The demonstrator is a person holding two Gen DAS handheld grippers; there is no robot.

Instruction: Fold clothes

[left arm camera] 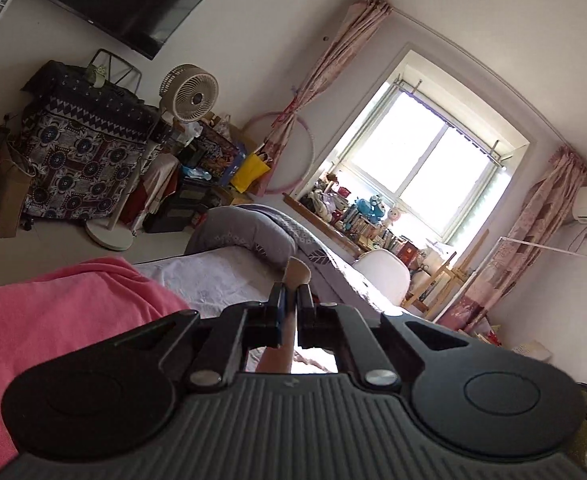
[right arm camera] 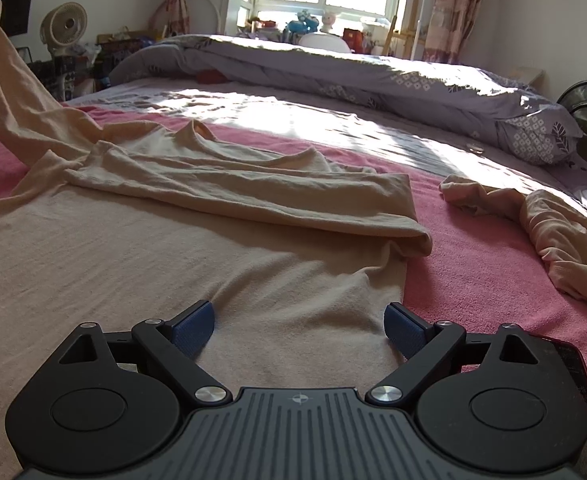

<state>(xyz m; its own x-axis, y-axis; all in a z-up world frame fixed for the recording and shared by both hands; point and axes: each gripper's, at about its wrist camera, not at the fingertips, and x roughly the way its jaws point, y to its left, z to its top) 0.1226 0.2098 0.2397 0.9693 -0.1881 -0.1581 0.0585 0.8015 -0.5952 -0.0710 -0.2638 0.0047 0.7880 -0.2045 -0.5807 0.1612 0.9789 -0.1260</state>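
A beige long-sleeved garment (right arm camera: 141, 240) lies spread on a pink blanket (right arm camera: 473, 280) on the bed. One sleeve (right arm camera: 5, 92) rises up and off to the upper left. My left gripper (left arm camera: 292, 294) is shut on a bit of that beige cloth (left arm camera: 298, 272) and is held high, tilted above the bed. My right gripper (right arm camera: 299, 326) is open and empty, low over the garment's near part by its right edge. Another sleeve (right arm camera: 553, 236) lies bunched at the right.
A rolled grey patterned duvet (right arm camera: 373, 68) lies across the far side of the bed. A standing fan (left arm camera: 191, 90), a covered cabinet (left arm camera: 81, 152) and clutter line the wall. A window (left arm camera: 425, 160) with curtains lies beyond the bed. A white chair (left arm camera: 385, 276) stands there.
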